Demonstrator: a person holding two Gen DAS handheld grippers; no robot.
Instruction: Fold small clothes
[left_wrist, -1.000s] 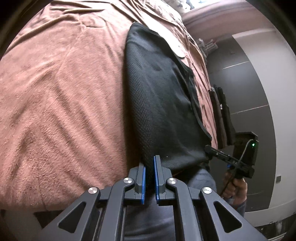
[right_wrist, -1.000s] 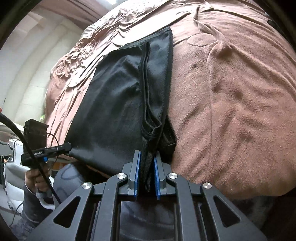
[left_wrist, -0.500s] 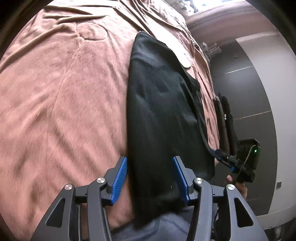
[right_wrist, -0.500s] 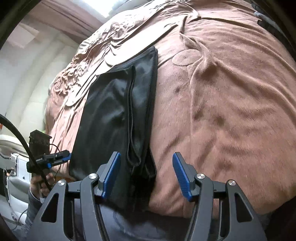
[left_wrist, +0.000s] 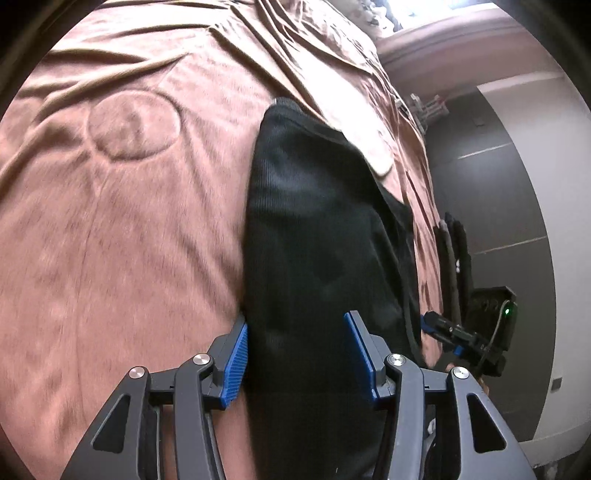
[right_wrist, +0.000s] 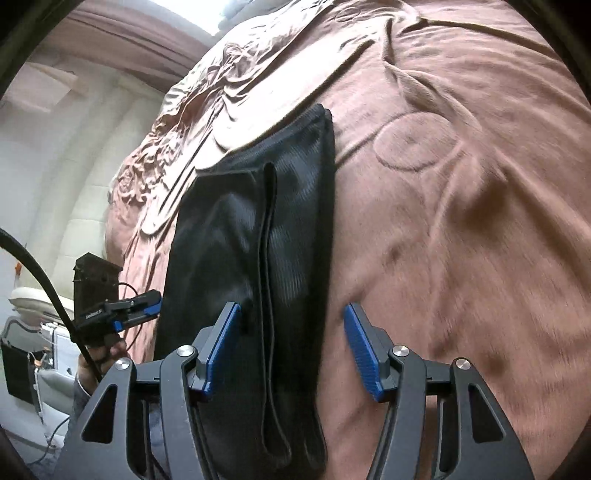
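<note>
A black mesh garment lies folded in a long strip on a pink-brown bedspread. It also shows in the right wrist view, with a folded edge running along its length. My left gripper is open, its blue pads either side of the garment's near end, holding nothing. My right gripper is open over the garment's other near corner, empty. Each gripper shows in the other's view: the right one, the left one.
The bedspread has creases and a round stitched mark. A grey wall is at the right in the left wrist view. A padded headboard and white furniture are at the left in the right wrist view.
Both grippers were shut on the garment's near edge one second ago. They have opened, let it go and lifted back a little. The garment now lies flat.
</note>
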